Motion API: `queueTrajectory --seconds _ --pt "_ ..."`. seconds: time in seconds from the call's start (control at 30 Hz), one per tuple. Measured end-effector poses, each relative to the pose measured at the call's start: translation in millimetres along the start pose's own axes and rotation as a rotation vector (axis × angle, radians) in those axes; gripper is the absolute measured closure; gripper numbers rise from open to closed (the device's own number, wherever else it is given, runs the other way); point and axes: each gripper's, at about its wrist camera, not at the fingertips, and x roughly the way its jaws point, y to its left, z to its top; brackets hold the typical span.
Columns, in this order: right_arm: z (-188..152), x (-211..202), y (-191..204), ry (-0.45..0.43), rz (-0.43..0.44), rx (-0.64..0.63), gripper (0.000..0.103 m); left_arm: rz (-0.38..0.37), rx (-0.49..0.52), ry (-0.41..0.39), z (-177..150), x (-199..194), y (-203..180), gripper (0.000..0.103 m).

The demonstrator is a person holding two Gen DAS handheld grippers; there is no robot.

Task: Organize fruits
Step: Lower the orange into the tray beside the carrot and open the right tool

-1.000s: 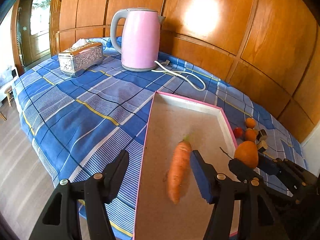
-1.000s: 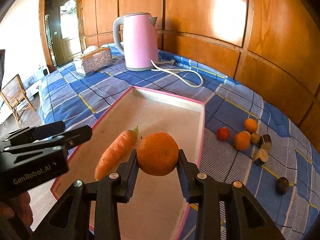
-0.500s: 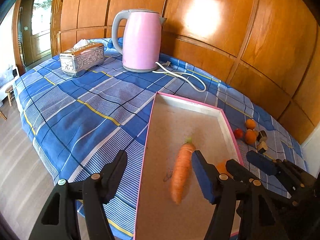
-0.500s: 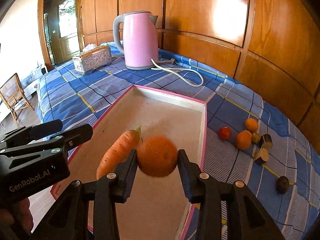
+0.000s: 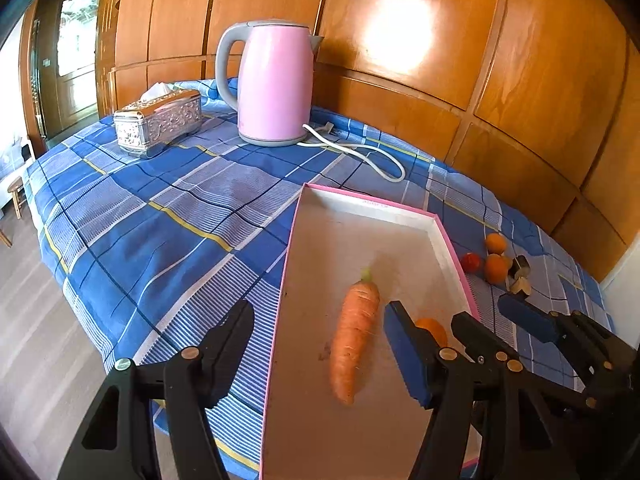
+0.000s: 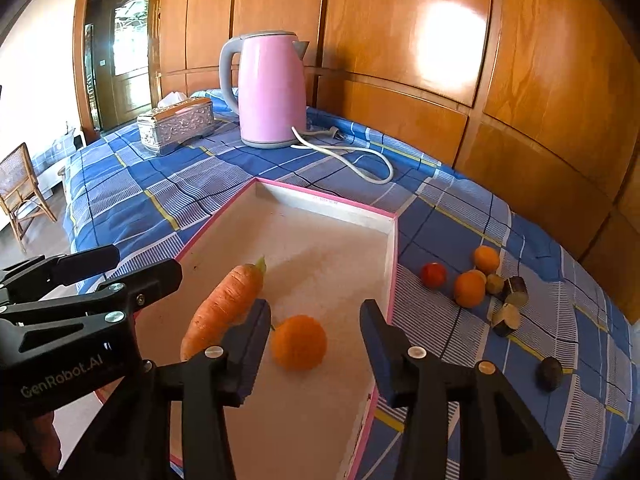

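Left wrist view: left gripper (image 5: 320,340) spread wide, empty, jaws just been opening, straddling the pink edge of the tray (image 5: 440,228). Carrot (image 5: 354,338) lying flat inside the tray, between the jaws but untouched. Orange (image 5: 432,330) half hidden behind the blue pad, also on the tray floor. Right gripper (image 5: 504,312) reaching in from the right edge. Pink kettle (image 5: 276,84) and silver tissue box (image 5: 158,122) far back on the blue checked worktop (image 5: 160,220).

Right wrist view: right gripper (image 6: 316,328) partly spread, jaws just been opening, pads clear of the orange (image 6: 299,342), which rests on the tray (image 6: 394,248) floor between them. Carrot (image 6: 224,308) just left of it, beside the left pad. Left gripper (image 6: 132,268) at the left edge. Small fruits (image 6: 468,288) loose on the worktop (image 6: 460,220) right of the tray; one dark fruit (image 6: 549,373) apart, nearer.
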Motion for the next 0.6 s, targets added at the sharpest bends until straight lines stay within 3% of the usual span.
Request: queueTrajectory --seconds 0.6 --pt "-16 4 -39 0.006 -0.048 0.096 0.056 -0.030 0.092 0.019 -5 3 -29 0.029"
